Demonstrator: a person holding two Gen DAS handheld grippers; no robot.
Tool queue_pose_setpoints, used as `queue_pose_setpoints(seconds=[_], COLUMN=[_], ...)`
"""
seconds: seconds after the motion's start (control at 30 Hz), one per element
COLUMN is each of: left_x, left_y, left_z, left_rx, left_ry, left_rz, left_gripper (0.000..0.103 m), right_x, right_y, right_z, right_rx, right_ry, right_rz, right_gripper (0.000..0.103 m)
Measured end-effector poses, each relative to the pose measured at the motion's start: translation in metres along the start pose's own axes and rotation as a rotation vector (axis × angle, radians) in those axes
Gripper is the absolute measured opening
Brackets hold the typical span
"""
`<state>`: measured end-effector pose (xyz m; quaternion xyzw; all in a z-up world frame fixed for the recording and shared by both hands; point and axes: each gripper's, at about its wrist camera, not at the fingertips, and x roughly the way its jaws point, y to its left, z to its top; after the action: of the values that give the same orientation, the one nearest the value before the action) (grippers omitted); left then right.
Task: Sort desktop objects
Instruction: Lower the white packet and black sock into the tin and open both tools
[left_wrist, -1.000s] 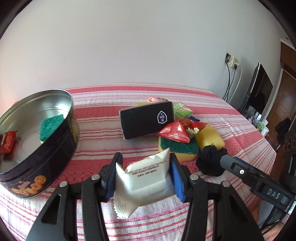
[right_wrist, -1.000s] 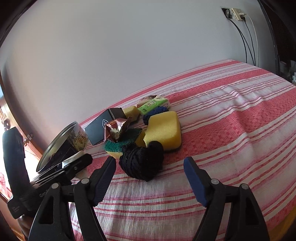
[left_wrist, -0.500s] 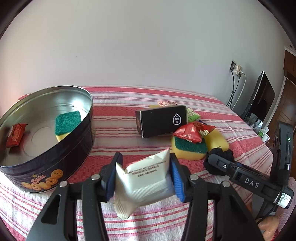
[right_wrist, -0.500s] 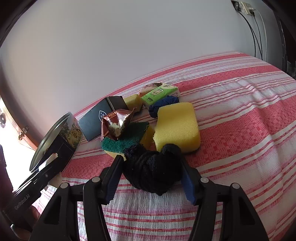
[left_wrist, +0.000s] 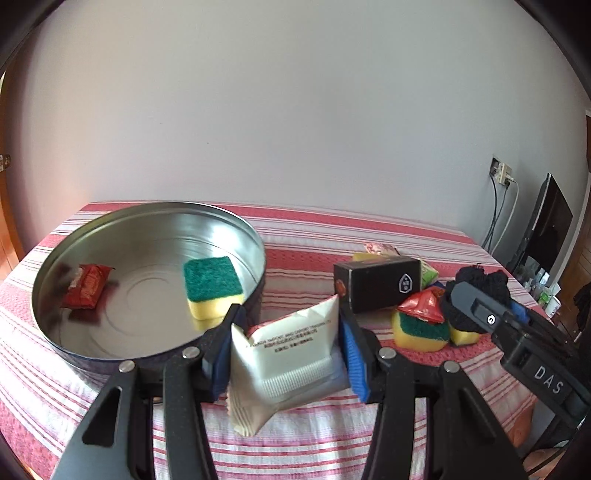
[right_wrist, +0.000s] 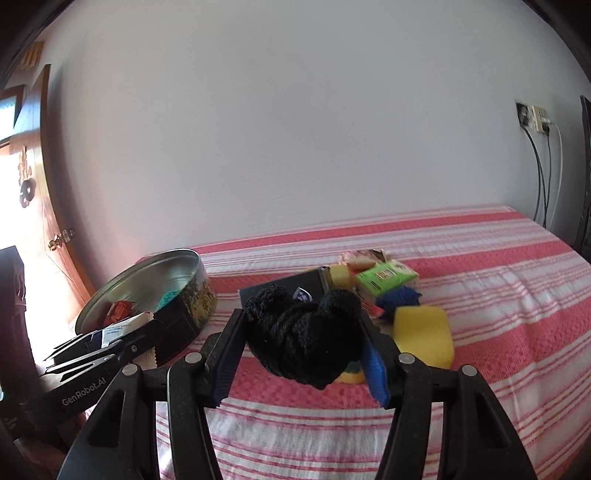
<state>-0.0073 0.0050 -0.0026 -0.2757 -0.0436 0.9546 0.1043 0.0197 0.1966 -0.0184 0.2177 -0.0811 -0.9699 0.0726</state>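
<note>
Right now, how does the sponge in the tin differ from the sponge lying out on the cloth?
The sponge in the tin lies alone, its green pad fully showing. The sponge on the cloth sits in a pile with a red packet on top, hiding part of its pad. Both are yellow with a green scouring layer facing up.

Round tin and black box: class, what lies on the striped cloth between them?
In the left wrist view, the cloth between the round tin and the black box is bare; only the held white packet overlaps it.
</note>
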Motion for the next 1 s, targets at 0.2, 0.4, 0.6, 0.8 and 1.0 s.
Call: queue_pose_setpoints(seconds=[0.2, 0.4, 0.6, 0.8, 1.0], left_x=[-0.007, -0.015, -0.021, -0.023, -0.014], left_y=[0.021, 0.042, 0.063, 0.085, 0.107], left_z=[0.003, 0.007, 0.012, 0.019, 0.025], left_rx=[-0.024, -0.046, -0.08, -0.113, -0.146], left_ry=[-0.026, -0.06, -0.085, -0.105, -0.098], left_rz=[0.066, 0.126, 0.18, 0.268, 0.334], left_gripper=[0.051, 0.051, 0.051, 0.051, 0.051], right_x=[0.008, 0.013, 0.022, 0.029, 0.041], right_y=[0.034, 0.059, 0.08, 0.105, 0.134], right_z=[0.008, 0.014, 0.017, 0.024, 0.033], right_rx=[-0.04, -0.076, -0.084, -0.121, -0.168], right_ry=[-0.03, -0.044, -0.058, -0.098, -0.141], right_rz=[0.084, 0.132, 0.166, 0.187, 0.208], right_gripper=[0.06, 0.06, 0.06, 0.06, 0.06])
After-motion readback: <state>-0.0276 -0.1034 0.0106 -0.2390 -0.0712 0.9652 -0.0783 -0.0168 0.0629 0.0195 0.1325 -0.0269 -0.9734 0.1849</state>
